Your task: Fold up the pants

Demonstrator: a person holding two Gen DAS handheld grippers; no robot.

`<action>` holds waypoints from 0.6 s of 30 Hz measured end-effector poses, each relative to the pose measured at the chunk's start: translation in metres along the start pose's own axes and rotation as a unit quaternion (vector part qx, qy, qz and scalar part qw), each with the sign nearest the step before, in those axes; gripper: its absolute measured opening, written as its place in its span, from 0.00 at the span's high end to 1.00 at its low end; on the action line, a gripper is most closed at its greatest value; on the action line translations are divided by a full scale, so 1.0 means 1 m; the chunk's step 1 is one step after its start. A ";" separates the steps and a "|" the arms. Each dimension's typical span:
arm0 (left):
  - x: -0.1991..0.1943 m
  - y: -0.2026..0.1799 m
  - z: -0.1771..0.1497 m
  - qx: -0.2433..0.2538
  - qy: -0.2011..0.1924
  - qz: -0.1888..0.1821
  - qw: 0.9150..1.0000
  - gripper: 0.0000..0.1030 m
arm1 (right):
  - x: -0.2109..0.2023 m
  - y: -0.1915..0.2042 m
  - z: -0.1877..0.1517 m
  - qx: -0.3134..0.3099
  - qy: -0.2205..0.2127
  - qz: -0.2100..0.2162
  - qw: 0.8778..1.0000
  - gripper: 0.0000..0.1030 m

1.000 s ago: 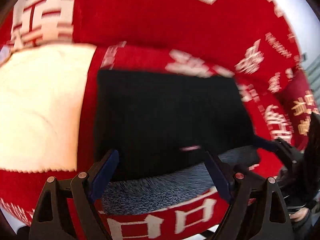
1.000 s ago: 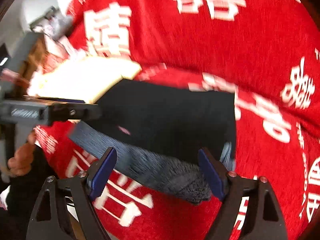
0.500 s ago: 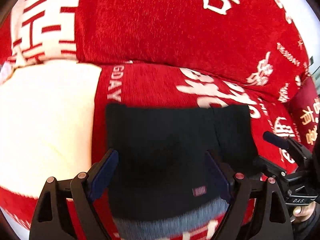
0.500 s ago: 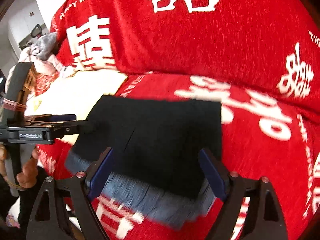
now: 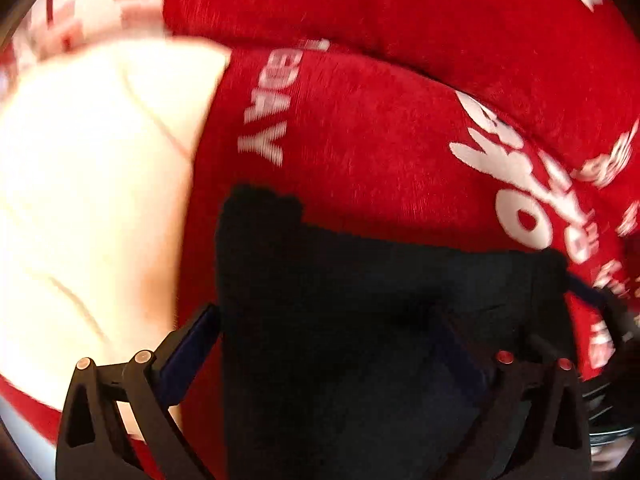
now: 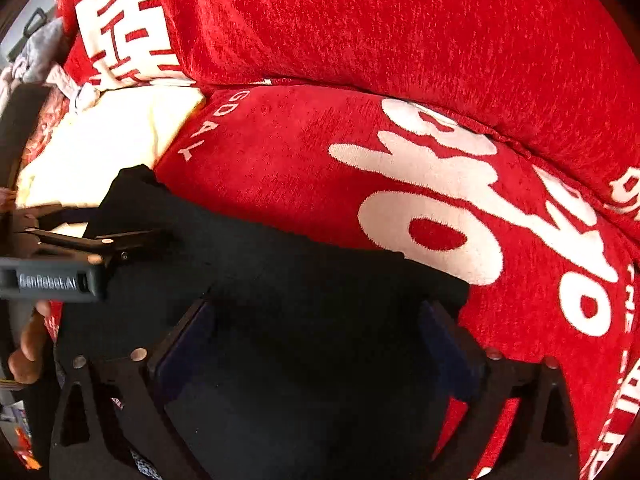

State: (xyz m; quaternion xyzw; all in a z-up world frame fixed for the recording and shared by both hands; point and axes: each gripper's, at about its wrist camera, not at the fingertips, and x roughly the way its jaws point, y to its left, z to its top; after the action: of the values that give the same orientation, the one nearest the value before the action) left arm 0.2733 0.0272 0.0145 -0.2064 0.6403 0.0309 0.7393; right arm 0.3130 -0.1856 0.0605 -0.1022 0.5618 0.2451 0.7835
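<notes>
Pants in black fabric, folded into a flat block, lie on the seat of a red sofa cover printed with white lettering, and they fill the near part of both wrist views. In the left wrist view the left gripper points steeply down over them; its jaws have just been opening and now stand wide apart, one finger off the left edge of the cloth, the other over it, pads not pressing. The right gripper likewise has just been opening and hangs spread above the pants with nothing pinched. Only the right wrist view shows the left gripper from the side, reaching over the left end of the pants, with fingers of the hand holding it. A cream cushion lies just left of the pants, blurred in the left view. Farther back, only the right view shows grey fabric at the sofa's far left end.
</notes>
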 end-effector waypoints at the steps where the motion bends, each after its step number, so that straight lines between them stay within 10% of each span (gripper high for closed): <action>1: 0.000 0.004 0.000 -0.008 0.005 -0.013 1.000 0.00 | 0.001 0.001 0.001 -0.002 0.001 -0.003 1.000 0.00; 13: -0.081 -0.027 -0.067 0.065 -0.096 0.054 0.992 0.00 | -0.094 0.048 -0.064 -0.042 -0.076 0.006 0.996 0.00; 18: -0.065 -0.035 -0.100 0.099 -0.075 0.099 0.987 0.00 | -0.078 0.055 -0.102 -0.037 -0.029 0.011 0.999 0.00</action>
State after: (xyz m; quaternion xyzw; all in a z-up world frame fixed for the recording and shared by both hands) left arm 0.1791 -0.0251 0.0770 -0.0653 0.5998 0.0560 0.7955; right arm 0.1817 -0.2033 0.1038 -0.1179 0.5299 0.2775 0.7926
